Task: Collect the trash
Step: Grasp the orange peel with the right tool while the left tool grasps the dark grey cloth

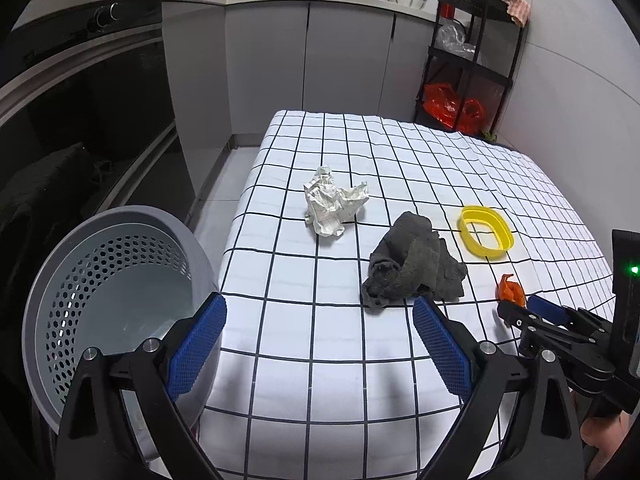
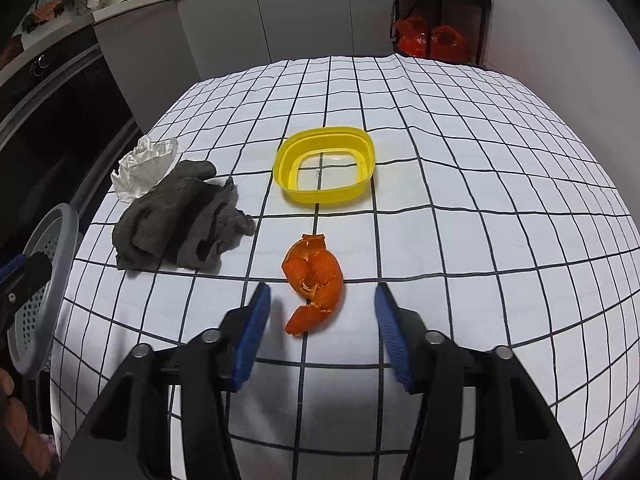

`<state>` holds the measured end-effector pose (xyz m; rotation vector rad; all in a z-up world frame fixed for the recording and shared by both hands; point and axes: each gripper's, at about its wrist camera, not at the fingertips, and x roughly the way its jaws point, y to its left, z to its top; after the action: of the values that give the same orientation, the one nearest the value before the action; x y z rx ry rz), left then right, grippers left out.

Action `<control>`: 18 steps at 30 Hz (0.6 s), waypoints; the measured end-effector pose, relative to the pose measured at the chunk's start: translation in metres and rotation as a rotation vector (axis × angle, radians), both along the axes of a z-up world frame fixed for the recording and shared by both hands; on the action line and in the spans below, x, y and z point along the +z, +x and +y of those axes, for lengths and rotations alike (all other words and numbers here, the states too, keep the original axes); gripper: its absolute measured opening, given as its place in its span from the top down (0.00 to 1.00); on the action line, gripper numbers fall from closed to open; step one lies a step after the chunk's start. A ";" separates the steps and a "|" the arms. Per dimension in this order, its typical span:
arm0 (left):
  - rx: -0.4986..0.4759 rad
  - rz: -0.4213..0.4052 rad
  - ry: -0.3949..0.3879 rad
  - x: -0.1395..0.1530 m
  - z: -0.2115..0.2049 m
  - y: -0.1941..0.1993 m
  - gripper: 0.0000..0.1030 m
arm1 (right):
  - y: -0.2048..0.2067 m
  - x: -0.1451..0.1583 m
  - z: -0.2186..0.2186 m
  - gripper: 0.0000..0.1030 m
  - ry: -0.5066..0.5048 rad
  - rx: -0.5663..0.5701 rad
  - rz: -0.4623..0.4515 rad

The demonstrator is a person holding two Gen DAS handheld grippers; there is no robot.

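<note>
On the white tablecloth with a black grid (image 2: 440,200), four items are laid out. A curled piece of orange peel (image 2: 314,282) is seen near the front edge, lying on the cloth just ahead of the right gripper (image 2: 322,308), whose blue-padded fingers (image 2: 256,328) are spread wide to either side of it without touching it; nothing is held between them. Beyond the peel, farther from the front, a yellow ring-shaped container (image 2: 325,164) is placed upright on the cloth, with the grid visible through its open middle. To the left of the peel a crumpled dark grey cloth (image 2: 180,224) is spread in a heap, and a ball of crumpled white paper (image 2: 142,168) is seen at its far left side; in the right wrist view the two appear to touch, while in the left wrist view the paper (image 1: 332,206) is shown apart from the grey cloth (image 1: 412,264).

The left gripper (image 1: 320,340) is held over the near left part of the table, with its blue pads (image 1: 196,348) wide apart and empty. Beside the table's left edge, a grey perforated waste basket (image 1: 80,272) is seen tilted toward the camera, partly behind the left finger. At the far right, a black shelving cart (image 1: 472,60) holding red plastic bags (image 1: 452,108) is visible against the wall.
</note>
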<state>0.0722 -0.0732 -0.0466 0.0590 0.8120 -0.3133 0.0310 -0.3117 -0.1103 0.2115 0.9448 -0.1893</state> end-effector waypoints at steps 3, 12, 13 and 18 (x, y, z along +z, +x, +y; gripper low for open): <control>-0.009 0.005 0.005 -0.003 -0.004 0.001 0.10 | 0.004 -0.001 0.003 0.62 -0.023 0.010 0.004; -0.030 -0.001 0.022 -0.005 -0.013 0.000 0.10 | 0.001 0.009 0.000 0.81 0.032 0.025 -0.022; -0.033 -0.003 0.026 -0.006 -0.014 -0.001 0.10 | -0.001 0.012 -0.002 0.81 0.039 0.019 -0.032; -0.055 -0.008 0.034 -0.008 -0.030 0.003 0.10 | -0.010 0.031 -0.012 0.81 0.076 -0.006 -0.084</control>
<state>0.0754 -0.1033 -0.0549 0.1142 0.8085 -0.3508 0.0213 -0.3241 -0.0794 0.2905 0.8688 -0.1490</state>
